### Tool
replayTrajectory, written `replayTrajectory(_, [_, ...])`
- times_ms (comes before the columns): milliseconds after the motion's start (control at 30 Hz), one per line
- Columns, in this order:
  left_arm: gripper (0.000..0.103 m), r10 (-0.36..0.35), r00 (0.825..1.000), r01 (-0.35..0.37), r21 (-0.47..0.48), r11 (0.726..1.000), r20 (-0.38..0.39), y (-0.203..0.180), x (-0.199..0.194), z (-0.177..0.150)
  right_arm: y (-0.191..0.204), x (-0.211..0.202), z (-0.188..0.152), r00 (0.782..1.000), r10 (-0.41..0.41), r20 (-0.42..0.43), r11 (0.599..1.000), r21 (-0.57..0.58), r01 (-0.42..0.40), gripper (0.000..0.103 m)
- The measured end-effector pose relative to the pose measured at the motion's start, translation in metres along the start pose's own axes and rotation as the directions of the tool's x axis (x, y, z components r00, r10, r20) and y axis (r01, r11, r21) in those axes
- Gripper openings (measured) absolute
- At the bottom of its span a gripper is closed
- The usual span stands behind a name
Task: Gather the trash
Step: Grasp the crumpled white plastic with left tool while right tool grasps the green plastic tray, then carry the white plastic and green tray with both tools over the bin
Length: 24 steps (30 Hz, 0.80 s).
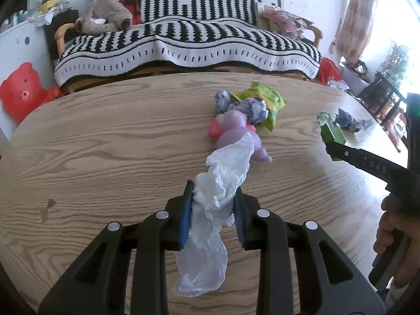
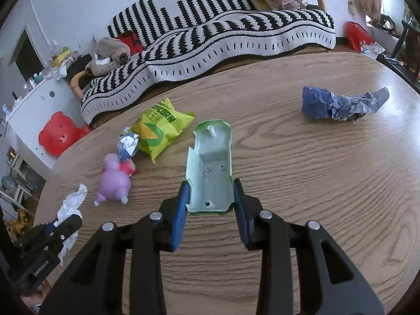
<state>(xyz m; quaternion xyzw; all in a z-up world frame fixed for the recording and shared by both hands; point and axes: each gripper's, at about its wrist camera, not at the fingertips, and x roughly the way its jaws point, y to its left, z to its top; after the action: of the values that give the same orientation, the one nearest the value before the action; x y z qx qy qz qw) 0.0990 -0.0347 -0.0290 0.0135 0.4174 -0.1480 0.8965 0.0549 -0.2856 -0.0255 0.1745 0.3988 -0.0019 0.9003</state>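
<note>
Collect trash, mid-task. Nearest, at lower centre of the left wrist view, the left gripper (image 1: 212, 207) is clenched on a crumpled white thin-plastic bag (image 1: 210, 204), whose tail hangs below the blue pads. At lower centre of the right wrist view, the right gripper (image 2: 211, 204) grasps a hollow green moulded-plastic toy-car shell (image 2: 211, 168), underside showing, held above the oval wood-grain table (image 2: 288, 197). Judged from this, two pieces are picked up and in hand; no bin or bag for disposal shows in either view, so depositing remains. Left of centre lies a lilac and pink soft-plastic toy figure (image 2: 115, 181), which may not be trash. Beyond it, a small crumpled blue-and-white paper wad (image 2: 127, 144) touches a yellow-green foil corn-snack packet (image 2: 157, 131); the left wrist view shows a second such wad (image 1: 221, 101) beside the packet. At upper right rests a larger crumpled blue paper wad (image 2: 338, 103), well apart. Farthest, a black-and-white striped throw (image 2: 210, 42) covers a sofa. Count: grippers two; held pieces two; paper wads three; snack packet one; toy figure one. Four loose trash pieces appear still to be collected
</note>
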Motion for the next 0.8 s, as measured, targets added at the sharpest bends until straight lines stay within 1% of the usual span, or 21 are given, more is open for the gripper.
replayTrajectory(100, [0.027,-0.002,1.000,0.002,-0.007,1.000,-0.003,0.002,0.001,0.001,0.002,0.001,0.001,1.000,-0.006,0.002,1.000,-0.011,0.006,0.034])
replayTrajectory(433, [0.027,-0.008,1.000,0.008,0.016,1.000,-0.019,-0.002,0.005,0.001,0.005,0.006,0.000,1.000,-0.006,-0.005,0.999,-0.031,0.006,0.034])
replayTrajectory(500, [0.027,-0.022,1.000,0.022,0.014,1.000,0.001,-0.006,-0.003,0.002,0.006,0.001,0.001,1.000,-0.002,0.011,1.000,-0.018,0.003,0.034])
replayTrajectory(567, [0.027,-0.037,0.999,0.037,0.005,0.999,0.034,-0.016,-0.016,0.004,0.004,-0.016,0.002,0.999,0.025,0.045,1.000,0.012,-0.025,0.034])
replayTrajectory(600, [0.027,-0.057,0.997,0.057,0.007,0.998,0.048,-0.025,-0.025,0.002,0.003,-0.027,0.001,0.997,0.040,0.063,0.999,0.022,-0.041,0.034])
replayTrajectory(633, [0.027,-0.075,0.996,0.074,0.016,0.997,0.056,-0.032,-0.031,0.000,-0.001,-0.049,-0.003,0.993,0.057,0.101,0.998,0.030,-0.061,0.034])
replayTrajectory(700, [0.027,-0.139,0.988,0.133,0.090,0.987,0.065,-0.068,-0.053,-0.013,-0.013,-0.085,-0.015,0.987,0.055,0.154,0.998,0.021,-0.059,0.034])
replayTrajectory(733, [0.027,-0.161,0.985,0.153,0.120,0.981,0.063,-0.082,-0.060,-0.019,-0.025,-0.111,-0.026,0.982,0.025,0.185,1.000,0.006,-0.027,0.034])
replayTrajectory(800, [0.027,-0.247,0.968,0.234,0.191,0.953,0.046,-0.125,-0.081,-0.035,-0.051,-0.149,-0.044,0.977,-0.049,0.208,0.999,-0.002,0.051,0.034])
